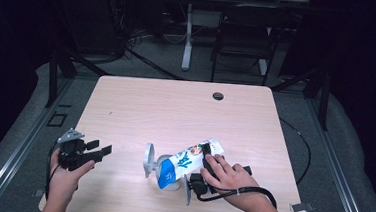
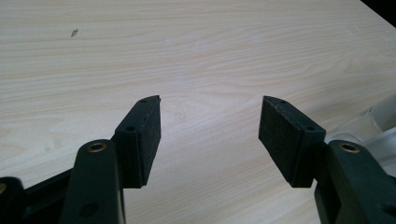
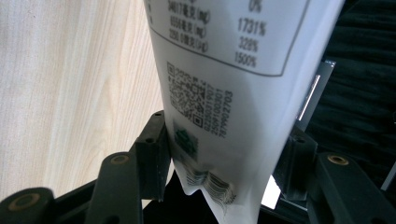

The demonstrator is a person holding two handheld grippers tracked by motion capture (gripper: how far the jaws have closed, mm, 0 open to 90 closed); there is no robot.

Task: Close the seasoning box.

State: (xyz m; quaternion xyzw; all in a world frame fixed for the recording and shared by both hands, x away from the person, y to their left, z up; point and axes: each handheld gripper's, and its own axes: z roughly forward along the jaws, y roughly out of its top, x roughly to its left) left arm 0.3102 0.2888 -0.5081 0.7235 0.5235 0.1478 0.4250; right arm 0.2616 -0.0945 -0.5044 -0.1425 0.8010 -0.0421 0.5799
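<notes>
At the lower left of the high view, the person's left hand (image 1: pixel 66 172) holds the left gripper (image 1: pixel 98 150) low over the worktop (image 1: pixel 175 110), pointing toward the frame's right. Its fingers (image 2: pixel 140 140) stand well apart with bare wood between them in the left gripper view, where a clear, glassy edge shows at the right border.

Lower centre-right in the high view, the right hand (image 1: pixel 228 176) wraps the right gripper (image 1: pixel 206 155), with a black cable (image 1: pixel 250 190) looping from it toward the bottom of the frame. This gripper has a white and blue pouch (image 1: pixel 184 163) by one end; the pouch lies tilted, its blue end down toward the lower left and its white end up toward the right. In the right gripper view, the pouch (image 3: pixel 224 93) rises from between the two fingers (image 3: pixel 152 149), its printed code and figures facing the camera; the fingers sit wide, one at each side of the pouch's bottom seam, seemingly pressing on it.

Just left of the pouch in the high view stands a clear container (image 1: pixel 164 167) with a round disc-shaped part (image 1: pixel 147 158) at its left side; the pouch's blue end overlaps it.

Farther up, a small dark round hole (image 1: pixel 218 96) sits near the worktop's far edge. Beyond that, in the upper part of the frame, are a chair (image 1: pixel 243 39) and a white table leg (image 1: pixel 188 36) on a dark floor.
</notes>
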